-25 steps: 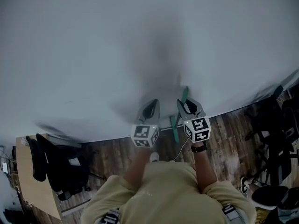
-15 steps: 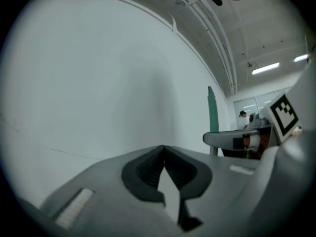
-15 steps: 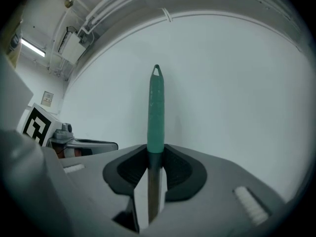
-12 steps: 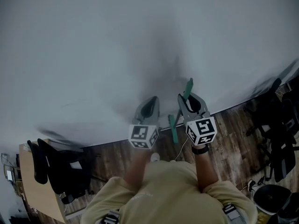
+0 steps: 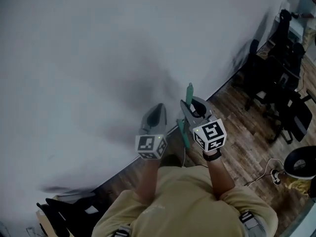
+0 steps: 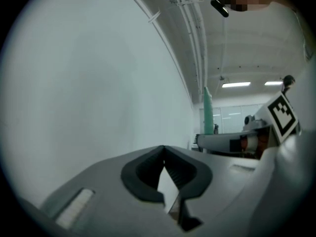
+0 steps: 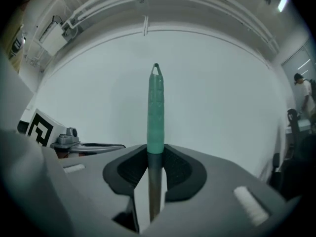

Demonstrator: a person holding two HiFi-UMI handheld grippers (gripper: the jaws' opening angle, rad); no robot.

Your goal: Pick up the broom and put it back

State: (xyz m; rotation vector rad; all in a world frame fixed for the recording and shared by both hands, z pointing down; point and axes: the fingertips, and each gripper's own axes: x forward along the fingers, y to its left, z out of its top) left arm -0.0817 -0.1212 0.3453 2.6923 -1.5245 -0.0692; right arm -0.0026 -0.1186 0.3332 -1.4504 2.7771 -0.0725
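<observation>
The right gripper (image 7: 156, 164) clamps the slim, dark-shafted broom with a green ribbed grip (image 7: 156, 107) upright before the plain white wall (image 5: 98, 58), while the left gripper (image 6: 165, 157) beside it is closed and empty; the carry-back step seems in hand, and the next move calls for reaching its storage spot, probably along that wall.

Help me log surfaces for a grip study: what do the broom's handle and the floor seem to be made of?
Broom handle: green grip, matte and dimpled, likely rubber or soft plastic; the dark, smooth shaft below it could be metal. Floor: brown planks with visible grain, either wood or wood-look laminate.
</observation>
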